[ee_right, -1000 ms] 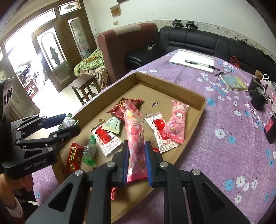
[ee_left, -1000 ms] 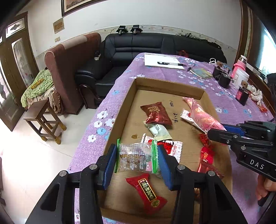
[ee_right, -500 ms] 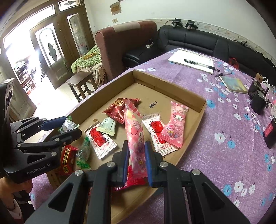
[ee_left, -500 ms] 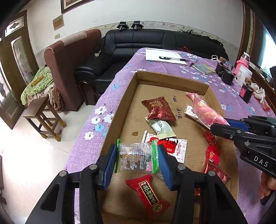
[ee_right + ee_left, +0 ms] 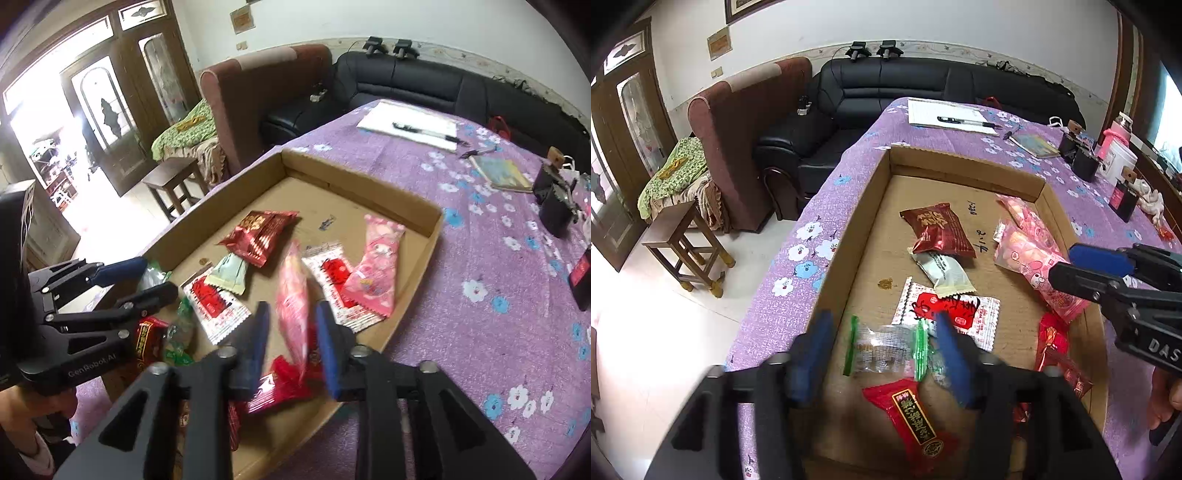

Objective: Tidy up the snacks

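Observation:
A shallow cardboard tray point(image 5: 964, 173) point(image 5: 354, 177) on the purple tablecloth holds several snack packets. My left gripper point(image 5: 882, 350) is open; the clear green-edged packet point(image 5: 886, 350) sits loose between its blurred fingers, above a red packet point(image 5: 912, 413). My right gripper point(image 5: 293, 343) is open; the long pink packet point(image 5: 293, 306) is blurred between its parted fingers, over the tray's near edge. The right gripper point(image 5: 1097, 269) shows in the left wrist view with the pink packet point(image 5: 1034, 266). The left gripper point(image 5: 147, 277) shows in the right wrist view.
In the tray lie a dark red packet point(image 5: 940, 229), a pale green packet point(image 5: 943, 273), white-and-red packets point(image 5: 953, 314) and another pink packet point(image 5: 373, 277). Papers with a pen point(image 5: 949, 118), a booklet point(image 5: 502, 173), black boxes and bottles stand on the table's far side. Sofa, armchair and stool stand beyond.
Both grippers have opened. The clear packet and the long pink packet have come loose from their fingers and are blurred with motion. Both grippers sit a little farther over the tray.

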Motion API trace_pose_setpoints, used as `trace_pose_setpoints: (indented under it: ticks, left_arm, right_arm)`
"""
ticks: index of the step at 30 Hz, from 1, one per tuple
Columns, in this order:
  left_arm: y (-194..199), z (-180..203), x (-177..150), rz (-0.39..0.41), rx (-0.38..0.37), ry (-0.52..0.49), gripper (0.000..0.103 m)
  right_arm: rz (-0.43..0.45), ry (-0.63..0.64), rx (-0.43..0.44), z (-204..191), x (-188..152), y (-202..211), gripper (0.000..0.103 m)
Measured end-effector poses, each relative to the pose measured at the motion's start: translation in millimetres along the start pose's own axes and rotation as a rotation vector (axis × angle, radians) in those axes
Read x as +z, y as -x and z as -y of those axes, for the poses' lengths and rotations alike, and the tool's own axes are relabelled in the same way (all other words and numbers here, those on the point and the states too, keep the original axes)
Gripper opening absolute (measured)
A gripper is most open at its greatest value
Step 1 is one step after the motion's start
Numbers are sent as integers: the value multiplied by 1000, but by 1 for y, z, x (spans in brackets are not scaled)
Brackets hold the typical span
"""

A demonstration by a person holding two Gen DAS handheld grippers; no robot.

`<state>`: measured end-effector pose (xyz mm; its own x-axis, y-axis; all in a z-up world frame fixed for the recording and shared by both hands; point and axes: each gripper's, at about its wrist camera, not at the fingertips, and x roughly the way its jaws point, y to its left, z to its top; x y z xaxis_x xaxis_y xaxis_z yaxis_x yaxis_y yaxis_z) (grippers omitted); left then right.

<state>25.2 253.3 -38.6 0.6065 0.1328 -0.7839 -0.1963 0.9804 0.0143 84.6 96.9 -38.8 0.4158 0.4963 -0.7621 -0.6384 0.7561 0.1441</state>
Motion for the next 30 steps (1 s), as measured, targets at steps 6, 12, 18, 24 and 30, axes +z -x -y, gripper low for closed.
trace_pose_setpoints:
  ticks: [6,12,18,24,30]
  left_arm:
    - [3,2,1,8,18,3,92]
    - [6,6,0,11,42,2,102]
    - [12,10,-2,19,47,1,102]
    - [21,17,-3,32,50,-4,102]
    - [38,24,-4,54,45,5,102]
  right_arm:
    - [42,-3,-11,4,2,13,56]
    - [53,-13,-5,7,-1,22,62]
    - [69,-20,-4,10,-6,32,70]
    - [88,-14,-17,9,-11,46,79]
    - [112,-29,-31,14,-22,67,84]
